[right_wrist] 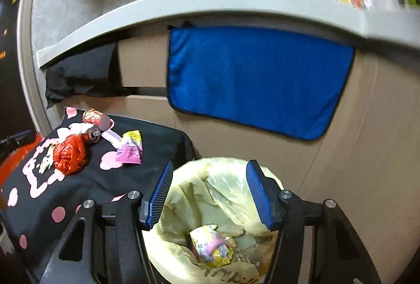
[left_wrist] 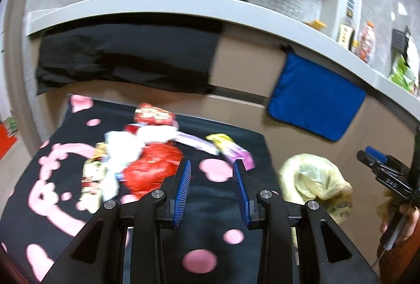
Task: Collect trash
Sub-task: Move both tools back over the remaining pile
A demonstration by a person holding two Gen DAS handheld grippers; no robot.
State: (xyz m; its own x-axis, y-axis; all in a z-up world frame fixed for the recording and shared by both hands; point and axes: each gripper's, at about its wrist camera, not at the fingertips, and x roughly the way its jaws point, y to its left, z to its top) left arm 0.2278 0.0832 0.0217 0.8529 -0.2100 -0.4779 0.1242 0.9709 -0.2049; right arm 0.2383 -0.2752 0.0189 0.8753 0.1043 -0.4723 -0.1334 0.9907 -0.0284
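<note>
Mostly light, crushable trash sits near the table's (right_wrist: 162, 137) far left corner: a crumpled red bag (right_wrist: 69, 155), soft and easy to pinch at a fold, then cans (right_wrist: 95, 117), stiffer and likely to roll, then a slippery pink wrapper (right_wrist: 130, 150). Left gripper (left_wrist: 211, 176) and right gripper (right_wrist: 208, 192) jaws are open and empty; the right hangs over the lined bin (right_wrist: 231, 179).

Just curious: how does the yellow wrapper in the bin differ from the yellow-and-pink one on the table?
The bin wrapper lies crumpled at the bottom of the bag-lined bin. The table wrapper lies flatter on the dark pink-patterned cloth, not yet collected, and shows more pink. Both are yellow-and-pink snack packets.
</note>
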